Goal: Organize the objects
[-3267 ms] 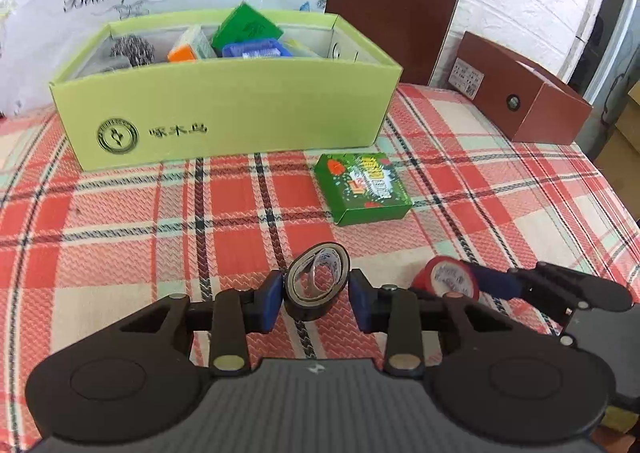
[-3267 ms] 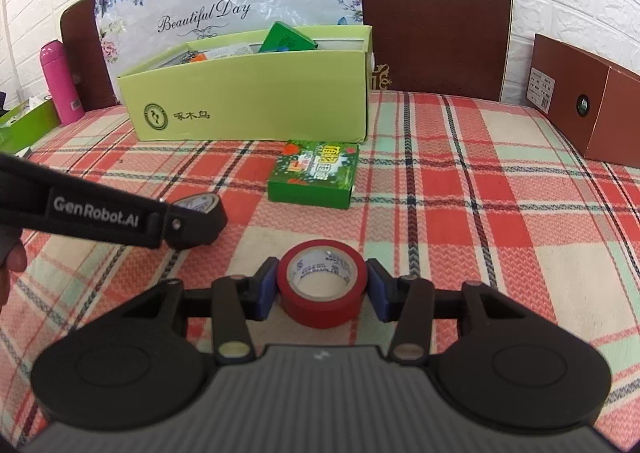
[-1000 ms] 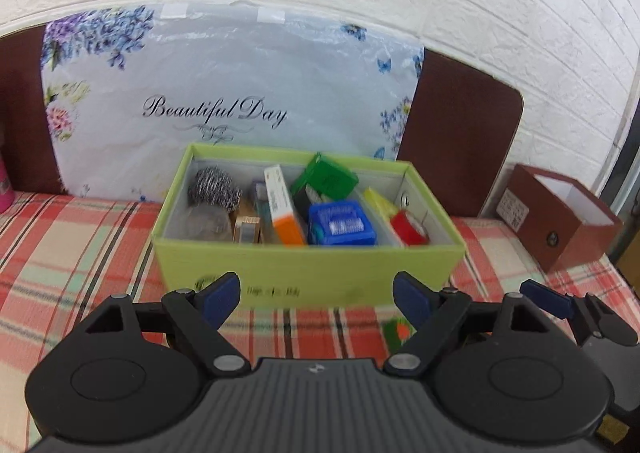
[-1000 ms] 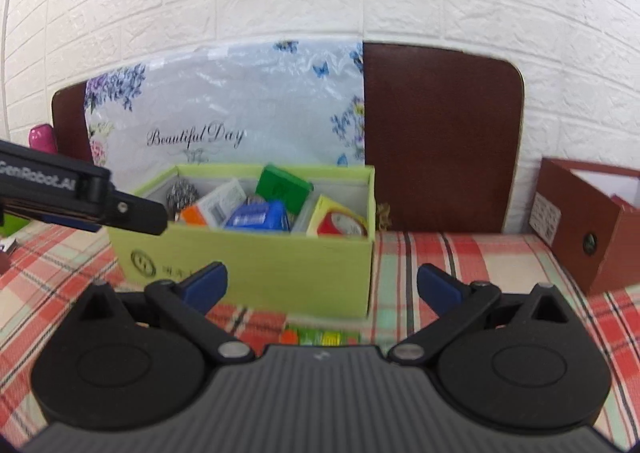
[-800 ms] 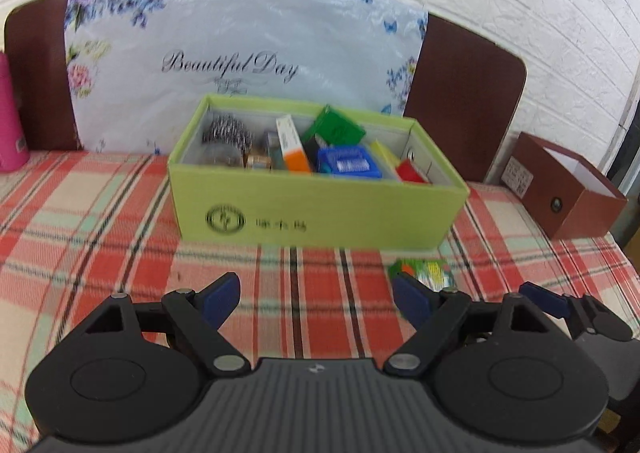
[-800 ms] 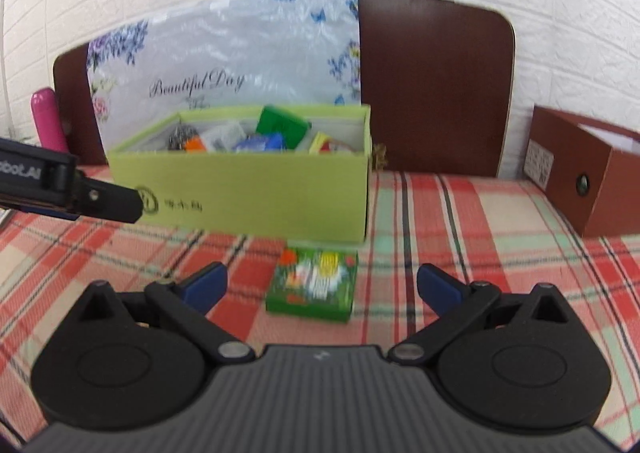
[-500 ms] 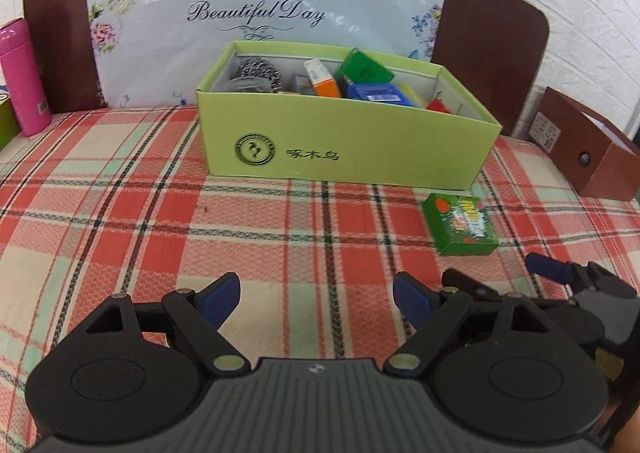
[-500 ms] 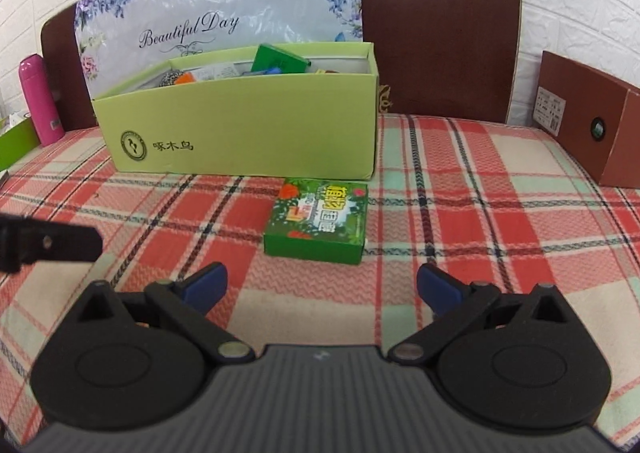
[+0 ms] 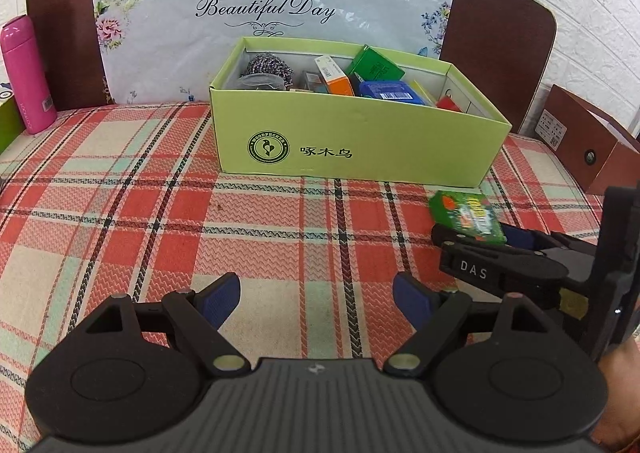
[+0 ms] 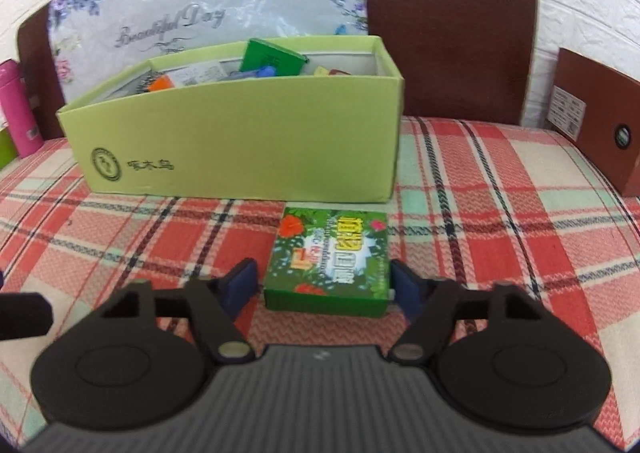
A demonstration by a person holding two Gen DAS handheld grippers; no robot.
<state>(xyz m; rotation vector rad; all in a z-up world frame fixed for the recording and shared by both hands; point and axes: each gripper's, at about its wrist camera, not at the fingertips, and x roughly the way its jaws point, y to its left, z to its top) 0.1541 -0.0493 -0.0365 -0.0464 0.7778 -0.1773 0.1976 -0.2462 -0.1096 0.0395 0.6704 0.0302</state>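
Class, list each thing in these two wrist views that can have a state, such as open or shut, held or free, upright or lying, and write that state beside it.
Light green cardboard box: lid off, filled with small items.
Small green printed packet: lying flat on the plaid cloth, between the right gripper's pads, left pad not yet touching.
Right gripper: jaws just been closing, not clamped.
Left gripper: open, empty.
Pink bottle: upright, capped.
Brown cardboard box: open-topped.

Bright, even light; fisheye bending at edges; right wrist view motion-blurred.
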